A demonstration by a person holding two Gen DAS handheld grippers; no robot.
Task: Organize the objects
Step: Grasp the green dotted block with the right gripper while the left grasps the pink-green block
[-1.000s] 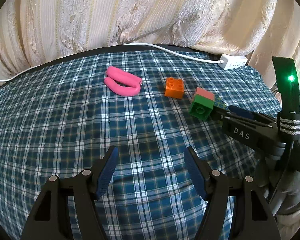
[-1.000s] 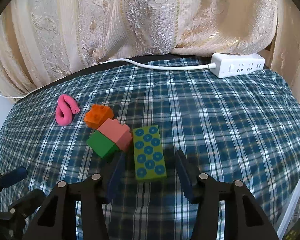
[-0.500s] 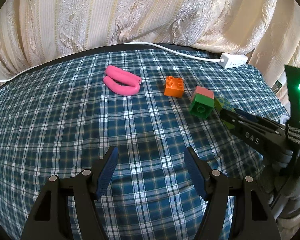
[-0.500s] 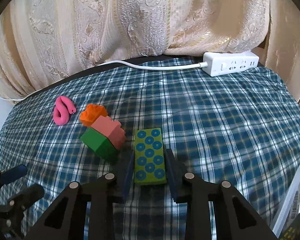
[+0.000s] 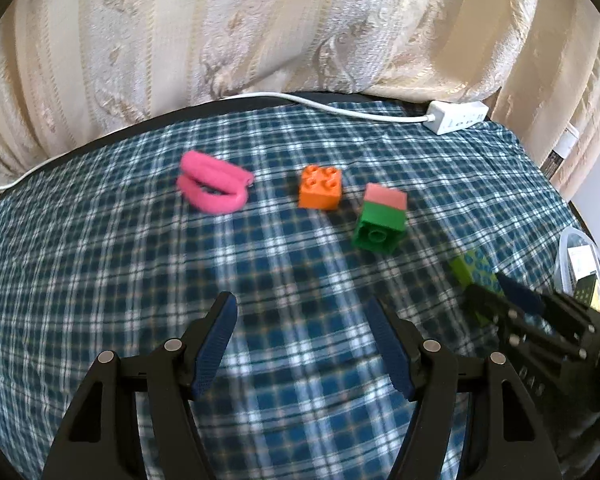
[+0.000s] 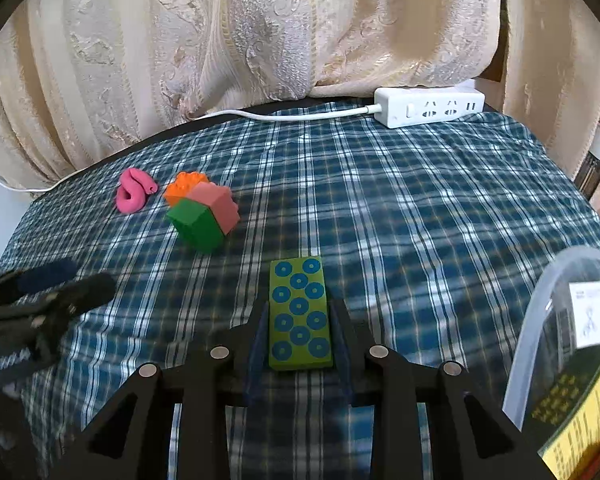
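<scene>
My right gripper is shut on a flat green block with blue rings, its pads pressing both long sides. The same green block shows at the right of the left wrist view, held in the right gripper. A pink-and-green brick pair lies on its side on the plaid cloth, with an orange brick and a pink curled band to its left. My left gripper hangs open over bare cloth, nothing between its fingers. In the right wrist view the left gripper sits at the left edge.
A clear plastic tub holding a yellow box and a white card stands at the right; the tub also shows in the left wrist view. A white power strip and its cable lie along the far edge, below a cream curtain.
My right gripper closed on the green ringed block and carried it right, away from the pink-and-green bricks, toward the tub. The left gripper stayed open and drifted slightly.
</scene>
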